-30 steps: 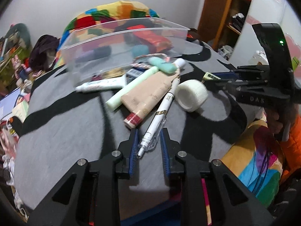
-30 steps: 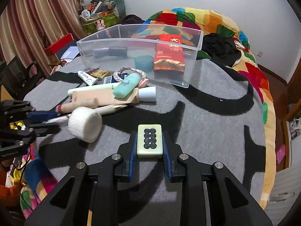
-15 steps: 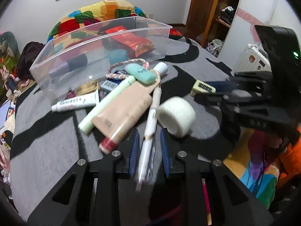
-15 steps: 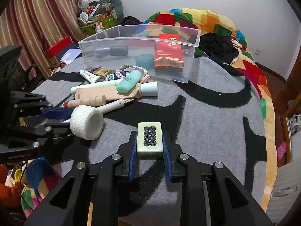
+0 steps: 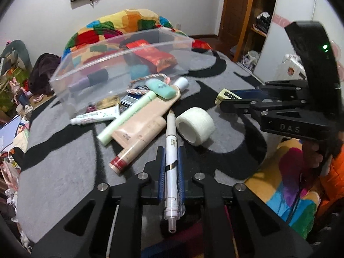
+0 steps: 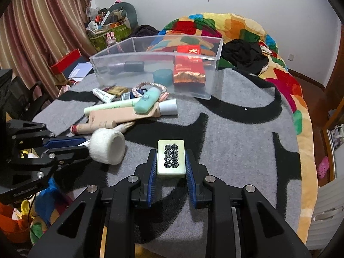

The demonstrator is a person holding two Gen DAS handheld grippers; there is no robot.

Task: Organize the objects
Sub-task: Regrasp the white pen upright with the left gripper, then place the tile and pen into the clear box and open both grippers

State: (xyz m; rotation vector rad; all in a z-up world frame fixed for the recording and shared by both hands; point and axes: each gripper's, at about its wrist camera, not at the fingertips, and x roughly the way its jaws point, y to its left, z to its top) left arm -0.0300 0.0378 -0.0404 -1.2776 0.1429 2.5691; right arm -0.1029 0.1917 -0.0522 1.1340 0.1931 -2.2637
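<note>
My left gripper [image 5: 171, 161] is shut on a white pen [image 5: 171, 150], whose tip points toward a pile of tubes. My right gripper [image 6: 171, 161] is shut on a pale green mahjong tile [image 6: 171, 158]; it also shows in the left wrist view [image 5: 227, 96], held above the grey mat. A clear plastic bin [image 6: 215, 73] stands at the back, holding a red packet [image 6: 188, 67], a teal block [image 6: 162, 76] and a dark tube [image 6: 126, 66]. A white tape roll [image 5: 195, 125] lies on the mat between the grippers. The left gripper shows in the right wrist view [image 6: 82, 145].
A beige tube [image 5: 146, 122], a pale green tube [image 5: 126, 116], a teal case [image 5: 160, 88], a rope ring [image 5: 146, 81] and a small white tube [image 5: 96, 116] lie piled before the bin. A colourful quilt [image 6: 225, 25] lies behind. The mat's edge [image 5: 258, 167] drops off right.
My left gripper has slid forward along the pen and closed on it, the pen now lying deeper between the fingers. The right gripper still holds the tile, nearly still.
</note>
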